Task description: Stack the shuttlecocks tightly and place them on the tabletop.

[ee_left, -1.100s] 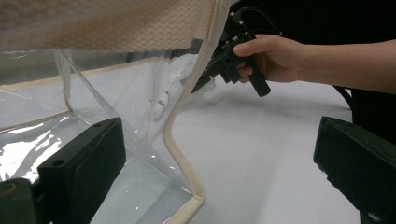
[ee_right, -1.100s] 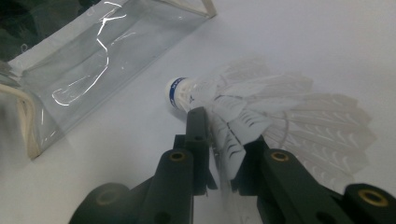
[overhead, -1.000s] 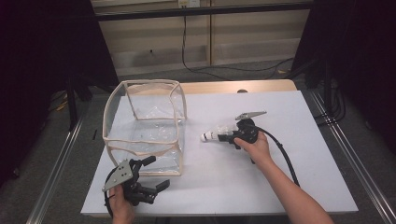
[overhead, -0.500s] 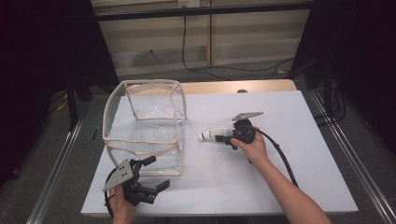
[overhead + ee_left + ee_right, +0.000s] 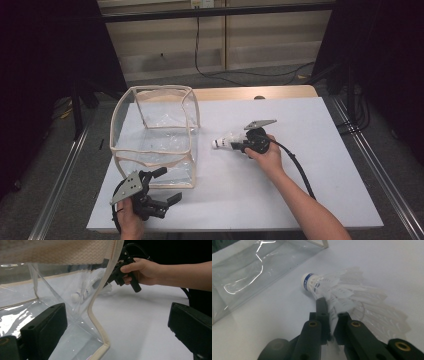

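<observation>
The shuttlecock (image 5: 226,141) is sitting in the middle of the white table (image 5: 310,190), held just off or at the surface, its cork tip pointing left toward the clear bag (image 5: 155,135). Compared with a second ago it is lying a little lower and more level, and it is edging nearer the bag, though a gap is remaining between the two. Judging by that, the work is moving from picking up to carrying, and the drop into the bag is not yet done.

The right gripper (image 5: 331,321) is pinching the shuttlecock by its feathers, its jaws nearly closed with only the thin feather edge between them. The person's right hand (image 5: 265,152) is wrapping the handle, and the cable is trailing off toward the near right.

The left gripper (image 5: 161,187) is waiting at the near left corner of the bag, in the same place as a second ago. Its jaws are standing wide apart and gripping nothing, with the bag's near corner seam (image 5: 98,322) rising between them.

Counting: one shuttlecock, one clear bag with cream trim standing open at the top, two grippers, and one table.
</observation>
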